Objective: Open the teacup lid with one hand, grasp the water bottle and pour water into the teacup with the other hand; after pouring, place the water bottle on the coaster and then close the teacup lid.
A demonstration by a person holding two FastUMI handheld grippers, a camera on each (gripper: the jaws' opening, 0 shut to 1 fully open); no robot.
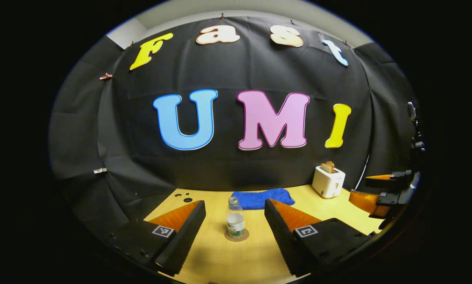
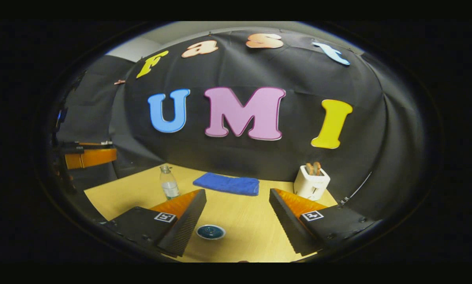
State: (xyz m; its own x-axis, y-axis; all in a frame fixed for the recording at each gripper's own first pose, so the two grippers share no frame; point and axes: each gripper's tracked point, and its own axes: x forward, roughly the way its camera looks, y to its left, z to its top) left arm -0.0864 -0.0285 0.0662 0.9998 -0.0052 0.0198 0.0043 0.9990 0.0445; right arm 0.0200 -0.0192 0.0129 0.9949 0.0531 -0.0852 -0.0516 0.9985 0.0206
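Left gripper gapes wide near the upright bottle on its coaster; thin plastic, likely light and slippery, best gripped mid-body.

Water bottle upright on coaster.

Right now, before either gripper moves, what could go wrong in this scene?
1. The water bottle is tall and narrow on its coaster; a skewed approach by the open left gripper may tip it.
2. The teacup lid lies low near one finger of the open right gripper, so a finger could knock or slip off it.
3. The blue cloth and toaster stand behind; overreaching may bump them.
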